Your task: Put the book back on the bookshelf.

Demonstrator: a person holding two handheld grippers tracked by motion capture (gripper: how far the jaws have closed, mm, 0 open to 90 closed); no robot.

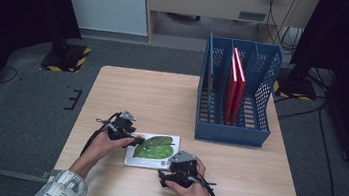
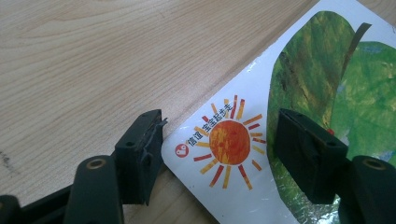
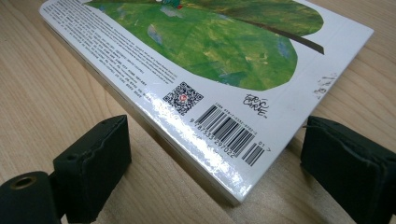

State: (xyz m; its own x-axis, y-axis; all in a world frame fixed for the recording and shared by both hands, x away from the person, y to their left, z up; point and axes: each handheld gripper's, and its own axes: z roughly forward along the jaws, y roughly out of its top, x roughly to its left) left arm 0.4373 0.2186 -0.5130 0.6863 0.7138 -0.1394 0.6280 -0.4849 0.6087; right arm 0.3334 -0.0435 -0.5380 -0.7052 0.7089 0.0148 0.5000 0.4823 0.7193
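Book [image 1: 152, 150]: lies flat on the tabletop [image 1: 128, 92], near the front edge, between the two hands. Cover is white w/ a large green leaf; the left gripper view shows an orange sun print [image 2: 229, 142] at one corner, the right gripper view shows a barcode [image 3: 231, 133] and a QR code [image 3: 183, 97] near another corner.

Left hand-held gripper [image 1: 127, 135]: at the book's left end. Jaws part-open, straddling the sun corner. Left gripper view: one jaw sits on bare wood just off the book's edge, the other sits over the leaf print. No clamp visible; whether the pads touch the cover can't be told.

Right hand-held gripper [image 1: 173, 171]: at the book's front right corner. Jaws wide open, one on each side of the barcode corner, both clear of the book. Corner points in between them; nothing gripped.

Hands: left hand [image 1: 106, 145] and right hand [image 1: 194, 188] enter from the bottom edge of the high view; a patterned sleeve [image 1: 63, 187] covers the left forearm.

File rack [image 1: 236, 93]: blue, w/ upright dividers, stands on the tabletop's far right, well apart from the book. Two red books [image 1: 235, 80] stand upright in a middle compartment.
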